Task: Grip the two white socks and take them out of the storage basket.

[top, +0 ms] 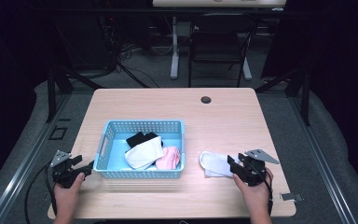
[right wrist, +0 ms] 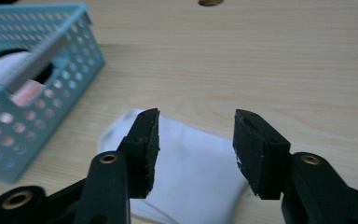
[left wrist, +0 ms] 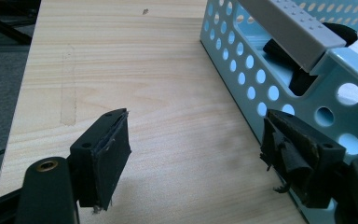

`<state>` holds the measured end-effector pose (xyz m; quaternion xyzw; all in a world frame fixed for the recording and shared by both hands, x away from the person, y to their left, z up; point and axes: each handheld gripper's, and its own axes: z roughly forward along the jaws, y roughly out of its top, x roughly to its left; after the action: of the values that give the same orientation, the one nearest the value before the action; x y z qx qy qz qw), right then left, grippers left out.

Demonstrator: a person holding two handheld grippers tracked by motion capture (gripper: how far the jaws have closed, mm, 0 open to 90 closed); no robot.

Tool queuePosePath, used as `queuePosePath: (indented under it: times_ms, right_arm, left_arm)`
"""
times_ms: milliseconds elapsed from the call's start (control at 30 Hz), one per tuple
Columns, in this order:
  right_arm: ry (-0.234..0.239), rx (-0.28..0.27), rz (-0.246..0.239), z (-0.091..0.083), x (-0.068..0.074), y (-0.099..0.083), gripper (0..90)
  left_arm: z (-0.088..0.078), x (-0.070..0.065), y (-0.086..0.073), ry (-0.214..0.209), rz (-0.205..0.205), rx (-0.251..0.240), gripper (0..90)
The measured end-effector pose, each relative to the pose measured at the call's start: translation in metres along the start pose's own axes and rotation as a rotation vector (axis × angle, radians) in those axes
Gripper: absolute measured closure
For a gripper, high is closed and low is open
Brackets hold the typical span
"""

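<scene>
A white sock (top: 216,163) lies flat on the wooden table to the right of a light blue perforated basket (top: 142,123). My right gripper (top: 233,167) sits at the sock's right edge. In the right gripper view, my right gripper (right wrist: 196,140) stands open, its jaws apart just above the white sock (right wrist: 191,163) and pressing on nothing. My left gripper (top: 86,165) rests at the basket's near left corner. In the left gripper view, my left gripper (left wrist: 196,140) is open over bare wood, with the basket (left wrist: 242,70) beside its right jaw.
Inside the basket lie a black sock (top: 140,138), a white sock (top: 144,153) and a pink sock (top: 168,157). A cable hole (top: 206,99) marks the far side of the table (top: 168,102). Behind the table stands a black chair (top: 219,42).
</scene>
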<state>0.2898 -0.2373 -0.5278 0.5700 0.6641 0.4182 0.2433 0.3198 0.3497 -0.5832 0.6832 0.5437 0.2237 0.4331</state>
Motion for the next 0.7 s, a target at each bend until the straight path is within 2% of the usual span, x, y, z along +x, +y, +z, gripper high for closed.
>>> queuePosePath:
  times_ms: [33, 200, 333, 433, 533, 600, 700]
  right_arm:
    - [0.031, -0.009, -0.022, -0.002, 0.008, 0.008, 47.0]
    - [0.097, 0.017, -0.094, 0.002, 0.029, 0.025, 44.1]
    - [0.130, 0.014, -0.156, 0.006, 0.045, 0.036, 44.0]
    - [0.168, 0.037, -0.148, 0.009, 0.055, 0.046, 44.0]
    - [0.179, 0.079, -0.144, 0.013, 0.064, 0.054, 42.7]
    - [0.183, 0.108, -0.147, 0.018, 0.070, 0.059, 37.6]
    - [0.178, 0.122, -0.164, 0.024, 0.081, 0.067, 29.8]
  left_arm:
    - [0.000, 0.000, 0.000, 0.000, -0.001, -0.001, 23.5]
    - [0.000, 0.001, 0.000, 0.000, 0.000, -0.002, 23.6]
    - [0.000, 0.000, 0.000, -0.001, -0.002, -0.001, 23.5]
    - [0.000, 0.000, 0.000, 0.000, -0.002, -0.002, 23.5]
    - [0.000, 0.000, 0.000, 0.000, -0.002, -0.001, 23.5]
    - [0.000, 0.000, 0.000, -0.001, -0.002, -0.001, 23.5]
    - [0.000, 0.001, 0.000, 0.000, -0.001, -0.003, 23.5]
